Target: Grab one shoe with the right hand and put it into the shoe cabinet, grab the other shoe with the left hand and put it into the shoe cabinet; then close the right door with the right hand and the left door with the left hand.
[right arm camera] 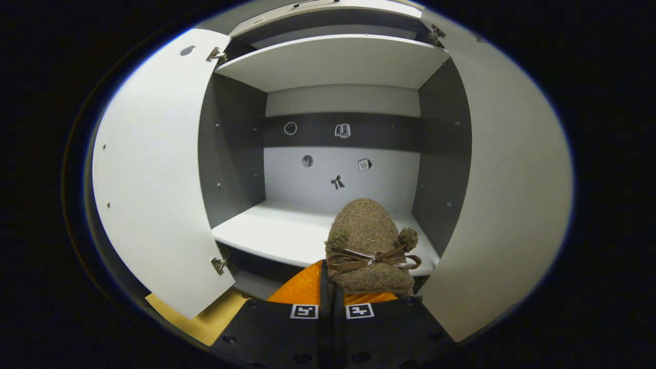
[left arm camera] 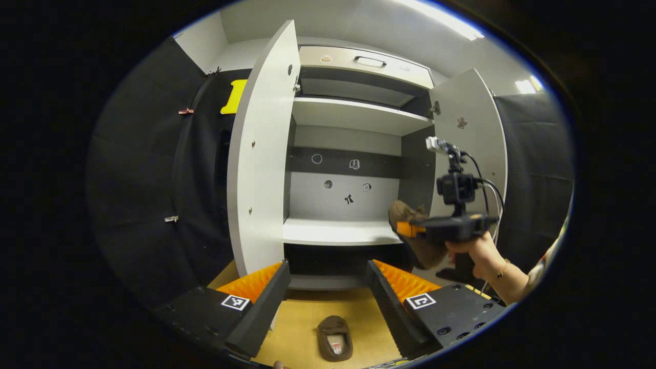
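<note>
A brown fuzzy shoe with a bow (right arm camera: 369, 241) hangs in front of the cabinet's middle shelf (right arm camera: 271, 233), toe pointing in, and my right gripper (right arm camera: 328, 287) is shut on its heel end. In the left gripper view that same shoe (left arm camera: 428, 252) is held by the right gripper (left arm camera: 404, 229) at the cabinet's right side, level with the shelf (left arm camera: 333, 230), with a hand (left arm camera: 479, 253) behind it. The other brown shoe (left arm camera: 334, 338) lies on the floor, below and between the fingers of my open left gripper (left arm camera: 328, 264). Both cabinet doors stand open.
The left door (left arm camera: 261, 154) swings far out toward me; the right door (left arm camera: 471, 133) stands open behind the right gripper. An upper shelf (left arm camera: 359, 115) and a drawer with a handle (left arm camera: 369, 61) sit above. A tan mat (left arm camera: 302, 318) covers the floor before the cabinet.
</note>
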The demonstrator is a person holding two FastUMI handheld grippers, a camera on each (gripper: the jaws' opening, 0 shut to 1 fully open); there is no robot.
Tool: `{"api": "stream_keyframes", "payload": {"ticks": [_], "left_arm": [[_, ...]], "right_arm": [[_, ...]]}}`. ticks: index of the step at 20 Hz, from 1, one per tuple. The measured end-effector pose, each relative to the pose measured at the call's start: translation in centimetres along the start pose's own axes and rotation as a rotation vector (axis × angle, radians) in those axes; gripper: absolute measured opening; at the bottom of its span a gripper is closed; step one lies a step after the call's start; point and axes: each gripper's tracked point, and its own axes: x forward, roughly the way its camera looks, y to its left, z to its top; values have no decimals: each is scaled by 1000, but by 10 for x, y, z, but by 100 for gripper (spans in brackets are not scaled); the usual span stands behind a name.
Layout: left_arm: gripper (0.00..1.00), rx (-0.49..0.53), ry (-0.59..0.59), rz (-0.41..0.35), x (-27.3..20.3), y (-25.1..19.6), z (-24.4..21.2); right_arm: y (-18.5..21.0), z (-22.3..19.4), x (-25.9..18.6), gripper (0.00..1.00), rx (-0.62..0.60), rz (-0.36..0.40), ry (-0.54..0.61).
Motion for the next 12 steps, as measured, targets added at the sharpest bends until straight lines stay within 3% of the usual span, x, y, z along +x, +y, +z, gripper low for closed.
{"api": "stream_keyframes", "payload": {"ticks": [4, 12], "left_arm": [[95, 1, 10, 18, 6, -2, -1], [95, 24, 44, 89, 25, 5, -10]], "right_arm": [[-15, 43, 55, 4, -14, -29, -4], [-30, 52, 165, 5, -47, -51, 108]]}}
